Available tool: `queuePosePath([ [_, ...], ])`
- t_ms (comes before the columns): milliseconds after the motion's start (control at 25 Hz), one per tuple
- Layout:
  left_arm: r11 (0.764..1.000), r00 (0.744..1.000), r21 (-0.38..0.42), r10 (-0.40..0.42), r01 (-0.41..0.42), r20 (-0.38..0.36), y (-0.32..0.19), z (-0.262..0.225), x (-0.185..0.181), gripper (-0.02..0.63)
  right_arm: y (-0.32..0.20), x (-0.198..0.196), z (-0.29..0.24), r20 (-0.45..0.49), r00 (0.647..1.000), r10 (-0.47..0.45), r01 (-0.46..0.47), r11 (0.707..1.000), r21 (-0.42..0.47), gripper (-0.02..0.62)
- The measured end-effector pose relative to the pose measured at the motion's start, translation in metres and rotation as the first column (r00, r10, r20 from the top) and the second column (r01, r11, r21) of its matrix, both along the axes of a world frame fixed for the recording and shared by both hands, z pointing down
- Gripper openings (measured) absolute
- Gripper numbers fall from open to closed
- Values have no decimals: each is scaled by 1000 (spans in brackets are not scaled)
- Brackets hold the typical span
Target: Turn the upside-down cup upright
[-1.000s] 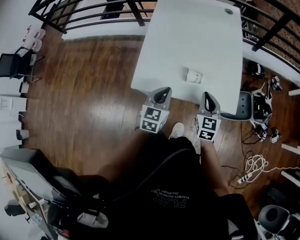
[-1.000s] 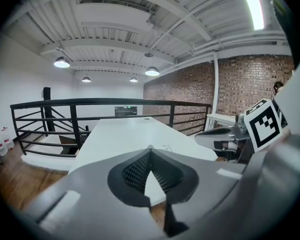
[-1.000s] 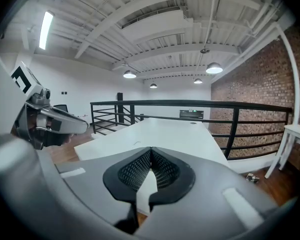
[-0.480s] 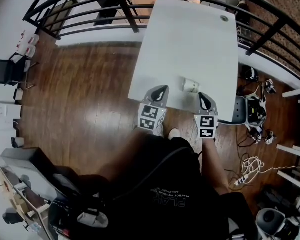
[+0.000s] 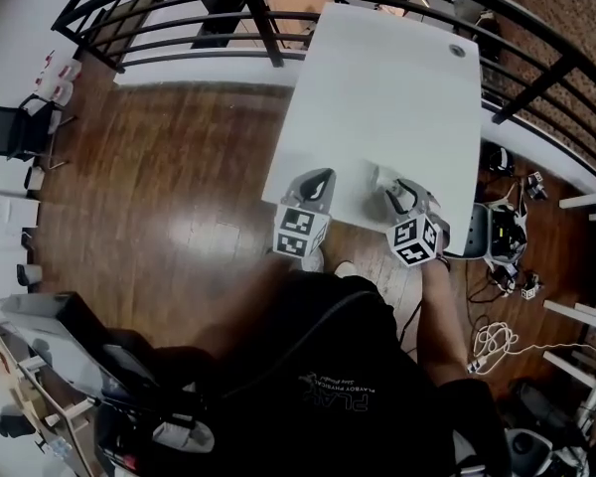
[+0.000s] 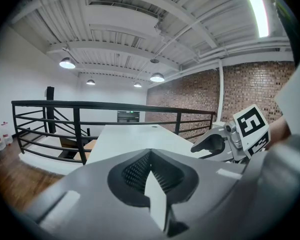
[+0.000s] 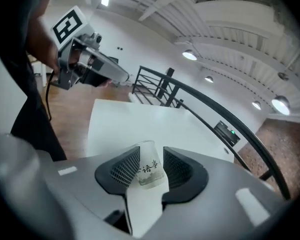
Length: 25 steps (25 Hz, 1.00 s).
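Two grippers hang over the near edge of the white table (image 5: 397, 87). The right gripper (image 7: 150, 152) has its jaws part-way apart and opening; a small clear cup (image 7: 149, 170) with dark printed characters sits between its pads, which lie close on either side and do not visibly squeeze it. The cup leans in that view, and I cannot tell which way up it is. In the head view it lies on the table just at the right gripper's tip. The left gripper (image 6: 150, 155) has its jaws closed together on nothing; it is beside the right one, apart from the cup. Beyond the table run a black railing (image 5: 179, 13) and a wooden floor (image 5: 179, 167).
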<state>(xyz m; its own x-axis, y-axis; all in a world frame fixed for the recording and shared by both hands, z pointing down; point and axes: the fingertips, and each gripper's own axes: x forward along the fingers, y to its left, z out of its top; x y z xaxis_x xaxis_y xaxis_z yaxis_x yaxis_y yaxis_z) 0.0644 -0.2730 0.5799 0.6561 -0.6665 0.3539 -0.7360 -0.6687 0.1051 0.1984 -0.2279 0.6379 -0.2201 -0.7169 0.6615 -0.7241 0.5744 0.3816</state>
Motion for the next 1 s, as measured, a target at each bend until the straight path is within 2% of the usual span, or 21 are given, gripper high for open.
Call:
queuePosePath([
  [120,1000,1000,11,-10,10,2,-5,-5,-6,-3,-1,1,8,-75,990,-115,110,991,-76,182],
  [280,999,999,6,-35,35,-3,-11,-4,-15,-3,-5,0,16,-92,976,-197,180,969,-169,202],
  [520,999,1000,-16,-30,30,-1,-15,0,-21,-3,-11,-9,30,-122,956,-267,226,934,-278,229],
  [760,998,999,-40,-45,45,-2,-23,2,-26,-3,-18,-12,42,-188,911,-366,273,879,-390,258],
  [920,997,998,-49,-59,58,-12,-24,5,-29,-3,-19,-12,47,-200,905,-375,258,859,-442,286],
  [1000,997,999,-49,-53,52,-14,-20,2,-30,-3,-17,-15,47,-212,903,-375,252,858,-447,302],
])
